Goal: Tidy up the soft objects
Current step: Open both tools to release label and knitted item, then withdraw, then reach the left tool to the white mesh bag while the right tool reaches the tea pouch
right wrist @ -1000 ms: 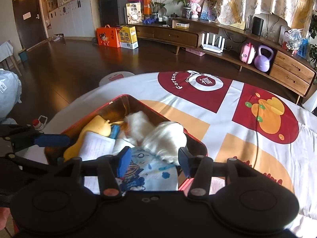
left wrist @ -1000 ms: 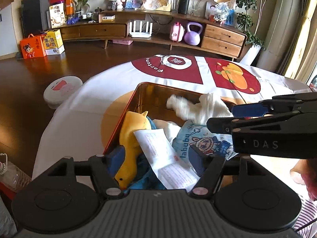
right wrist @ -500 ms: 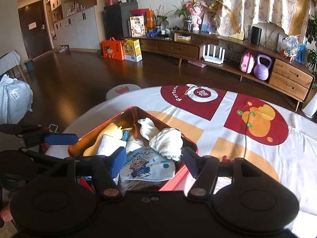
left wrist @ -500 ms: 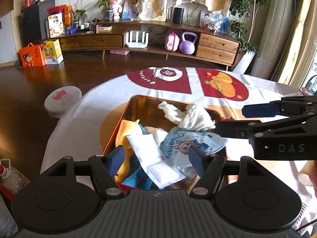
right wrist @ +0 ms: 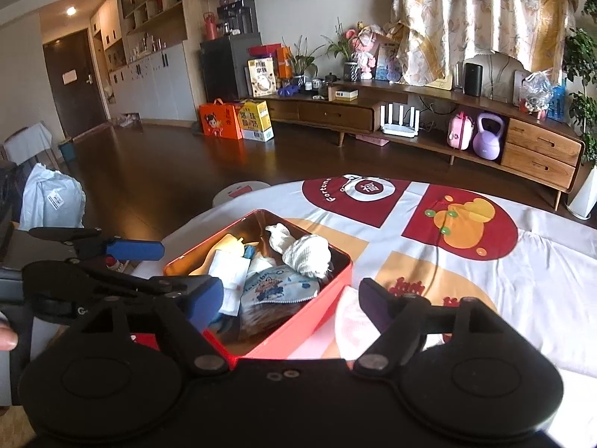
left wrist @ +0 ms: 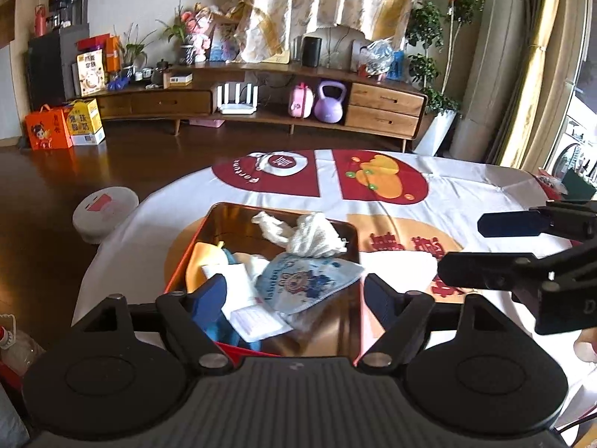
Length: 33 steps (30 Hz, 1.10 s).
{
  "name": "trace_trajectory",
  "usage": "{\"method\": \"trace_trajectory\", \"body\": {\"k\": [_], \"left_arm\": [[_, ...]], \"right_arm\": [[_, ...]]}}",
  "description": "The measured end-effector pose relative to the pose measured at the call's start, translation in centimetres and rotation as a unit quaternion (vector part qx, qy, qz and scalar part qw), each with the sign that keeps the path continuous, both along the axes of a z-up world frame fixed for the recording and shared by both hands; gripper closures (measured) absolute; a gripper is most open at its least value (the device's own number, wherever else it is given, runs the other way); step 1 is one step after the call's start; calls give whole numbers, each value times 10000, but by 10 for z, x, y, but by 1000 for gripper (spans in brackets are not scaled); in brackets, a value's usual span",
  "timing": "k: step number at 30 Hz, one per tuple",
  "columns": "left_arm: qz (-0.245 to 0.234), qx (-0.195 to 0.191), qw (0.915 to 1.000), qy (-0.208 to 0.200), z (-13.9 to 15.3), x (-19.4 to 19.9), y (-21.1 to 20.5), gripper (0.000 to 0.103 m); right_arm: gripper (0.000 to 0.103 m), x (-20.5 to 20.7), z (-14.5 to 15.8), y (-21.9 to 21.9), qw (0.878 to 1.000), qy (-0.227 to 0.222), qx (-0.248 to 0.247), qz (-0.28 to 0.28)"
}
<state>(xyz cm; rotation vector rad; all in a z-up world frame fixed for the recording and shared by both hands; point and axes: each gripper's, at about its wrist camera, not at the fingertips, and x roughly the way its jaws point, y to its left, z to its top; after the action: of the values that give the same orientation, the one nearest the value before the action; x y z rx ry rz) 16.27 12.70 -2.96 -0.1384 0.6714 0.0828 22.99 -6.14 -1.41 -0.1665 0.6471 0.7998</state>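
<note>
Most of the sorting looks done: the red rectangular metal tin (left wrist: 353, 257) with its shiny copper-coloured inside already holds a loose heap of soft things, and it sits on the round surface (right wrist: 541, 280) under a white cloth printed with red and orange panels. On top lies a white waffle-knit cloth (left wrist: 313, 237), bunched and knotted; in front of it is a pale blue printed fabric pouch (left wrist: 309, 285) with a cartoon figure, limp and creased. A yellow plush toy (left wrist: 201, 267) is wedged against the tin's left wall, with a white paper label (left wrist: 246, 308) lying flat over something blue. One piece seems left outside: a pale pink soft item (right wrist: 354, 323) on the cloth just beside the tin's right wall, partly hidden by a finger, so what it is I cannot tell. The left tool (left wrist: 294, 295) has just been spreading its jaws and stands wide over the tin's near end, pinching nothing; the right tool (right wrist: 291, 300) likewise has just opened and is empty.
</note>
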Motion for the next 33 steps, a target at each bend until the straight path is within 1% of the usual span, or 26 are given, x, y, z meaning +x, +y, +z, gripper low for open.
{"method": "trace_trajectory", "body": {"k": [3, 7, 12, 13, 15, 21, 26, 33], "left_arm": [[-63, 23, 10000, -40, 3, -4, -11, 20], [-191, -21, 9998, -82, 6, -8, -26, 20], [-292, -97, 9994, -142, 7, -12, -42, 12], [-297, -95, 9994, -141, 7, -13, -45, 9], [-320, -110, 9993, -123, 5, -12, -52, 6], [-426, -210, 9988, -108, -1, -7, -70, 5], [-650, -233, 9975, -150, -7, 1, -90, 2], [-788, 20, 9968, -110, -19, 21, -120, 0]], "right_arm": [[15, -7, 4, -15, 9999, -59, 97, -25], [11, -13, 6, -40, 9996, -44, 241, -159], [3, -19, 3, -69, 9985, -35, 395, -388], [2, -20, 2, -75, 9981, -41, 421, -453], [1, -21, -1, -86, 9975, -23, 460, -530], [0, -23, -13, -116, 9963, 6, 435, -742], [0, -17, -24, -140, 9951, 79, 382, -912], [0, 5, -31, -163, 9927, 110, 362, -1144]]}}
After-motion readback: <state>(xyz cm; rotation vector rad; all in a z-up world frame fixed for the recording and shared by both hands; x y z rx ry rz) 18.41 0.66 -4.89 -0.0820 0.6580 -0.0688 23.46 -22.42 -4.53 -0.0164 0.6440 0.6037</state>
